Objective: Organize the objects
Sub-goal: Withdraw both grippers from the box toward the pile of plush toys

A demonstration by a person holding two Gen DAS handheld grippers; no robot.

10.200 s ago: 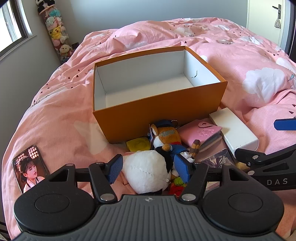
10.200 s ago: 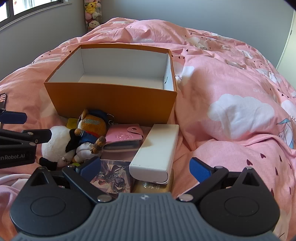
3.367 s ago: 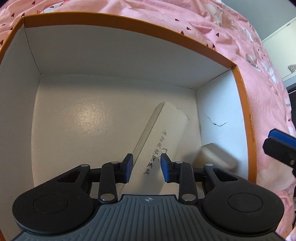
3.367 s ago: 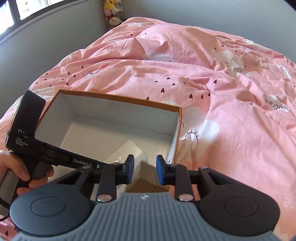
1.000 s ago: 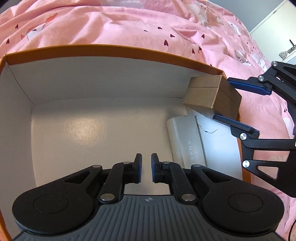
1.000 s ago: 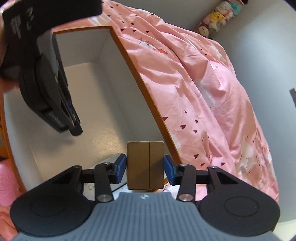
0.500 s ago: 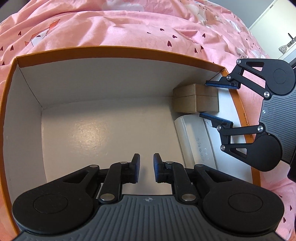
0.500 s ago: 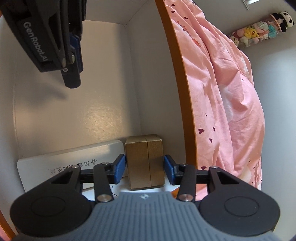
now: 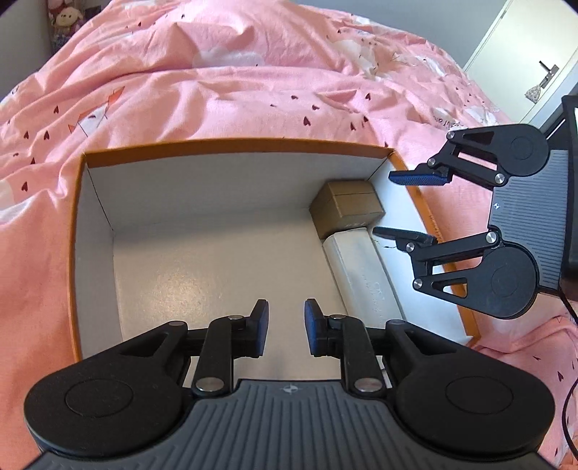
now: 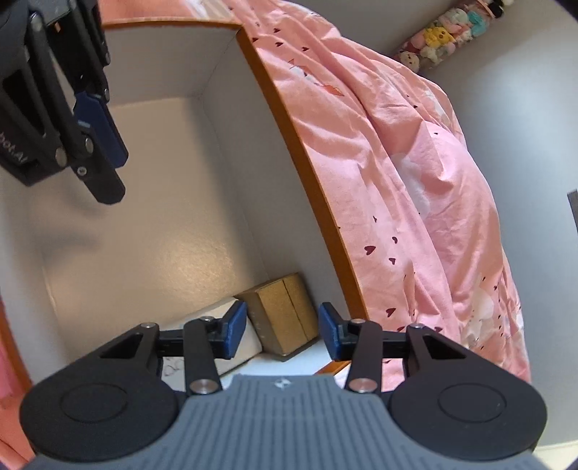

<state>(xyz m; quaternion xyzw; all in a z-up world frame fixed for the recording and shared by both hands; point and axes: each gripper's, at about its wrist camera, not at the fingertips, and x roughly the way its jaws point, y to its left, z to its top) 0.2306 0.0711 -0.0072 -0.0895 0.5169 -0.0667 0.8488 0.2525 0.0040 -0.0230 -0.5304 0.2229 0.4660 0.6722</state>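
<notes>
Two hand-held grippers hang over an orange box (image 9: 74, 231) that sits on a bed covered by a pink duvet (image 9: 231, 72), midway through a tidy-up of loose things. A small brown cardboard box (image 9: 346, 208) stands in the far right corner of the white interior, its sides against the two walls, and a long white case (image 9: 365, 274) lies along the right wall with its end touching it, a packing that seems meant to leave the broad middle of the floor free for more. The right gripper (image 10: 283, 334) sits above that corner with its jaws apart on either side of the cardboard box, pads clear of it and nothing held; in the left wrist view it hangs over the orange rim, apparently done with the placement. The left gripper (image 9: 281, 325) points down at the bare floor of the orange box, its jaws opening with nothing between them, a sign, it appears, that it is being readied for the next pick. A column of soft toys (image 10: 451, 29) stands by the wall beyond the bed
</notes>
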